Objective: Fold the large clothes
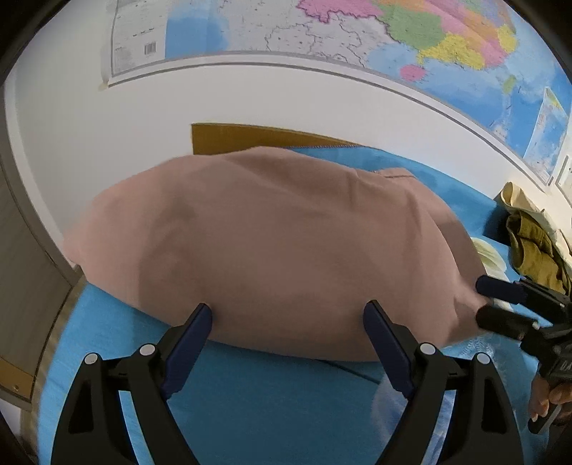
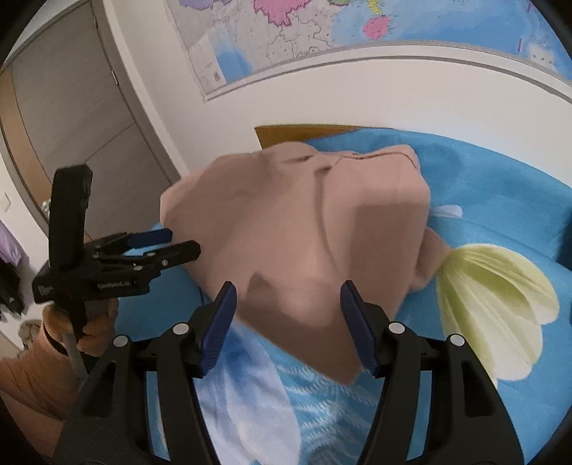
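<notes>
left claw (image 1: 287, 322) spread | right claw (image 2: 287, 304) spread | pink garment (image 1: 279, 246) bunched (blurred)

Pink garment (image 1: 279, 250) motion-blurred, left edge smeared; its bulk hides bedspread (image 1: 250, 404) beneath. Wall map (image 1: 357, 32) cut off by top edge, print unreadable. Olive clothes (image 1: 532, 250) clipped at right edge.

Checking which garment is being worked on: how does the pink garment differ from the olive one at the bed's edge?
The pink garment is spread broad and fairly smooth across the blue bedsheet; the olive garment is crumpled in a heap at the right side. The pink one lies directly ahead of the open left gripper and right gripper; the olive one lies apart from both. Both are plain-coloured cloth.
</notes>
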The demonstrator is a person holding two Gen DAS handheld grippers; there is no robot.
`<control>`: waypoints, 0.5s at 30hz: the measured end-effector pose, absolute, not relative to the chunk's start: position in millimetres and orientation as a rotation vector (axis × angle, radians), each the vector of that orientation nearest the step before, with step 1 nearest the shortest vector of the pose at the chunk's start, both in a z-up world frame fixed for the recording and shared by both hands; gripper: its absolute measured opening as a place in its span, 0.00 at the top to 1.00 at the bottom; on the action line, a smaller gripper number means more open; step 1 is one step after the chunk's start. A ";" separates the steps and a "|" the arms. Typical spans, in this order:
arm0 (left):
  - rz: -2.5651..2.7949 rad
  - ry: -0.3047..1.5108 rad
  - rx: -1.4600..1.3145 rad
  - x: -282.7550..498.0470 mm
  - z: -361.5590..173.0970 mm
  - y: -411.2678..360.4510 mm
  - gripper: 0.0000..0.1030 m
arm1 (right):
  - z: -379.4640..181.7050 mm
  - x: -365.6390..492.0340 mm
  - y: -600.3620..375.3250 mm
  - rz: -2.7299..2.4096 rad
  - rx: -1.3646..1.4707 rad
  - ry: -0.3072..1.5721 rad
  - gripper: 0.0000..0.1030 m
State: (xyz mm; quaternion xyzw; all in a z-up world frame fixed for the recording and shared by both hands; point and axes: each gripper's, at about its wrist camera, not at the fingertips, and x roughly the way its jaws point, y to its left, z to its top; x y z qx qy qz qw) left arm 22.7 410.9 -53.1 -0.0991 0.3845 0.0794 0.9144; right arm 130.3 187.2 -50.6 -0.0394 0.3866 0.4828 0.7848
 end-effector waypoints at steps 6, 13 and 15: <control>0.157 0.801 -0.221 25.0 -54.0 406.8 0.19 | -57.8 134.3 176.4 1.032 -0.042 0.868 0.42; 0.179 0.735 -0.240 6.6 -38.8 395.0 0.17 | -39.4 119.5 173.2 1.039 -0.037 0.805 0.32; 0.183 0.707 -0.248 1.5 -33.8 391.2 0.11 | -34.8 113.4 171.2 1.035 -0.035 0.777 0.29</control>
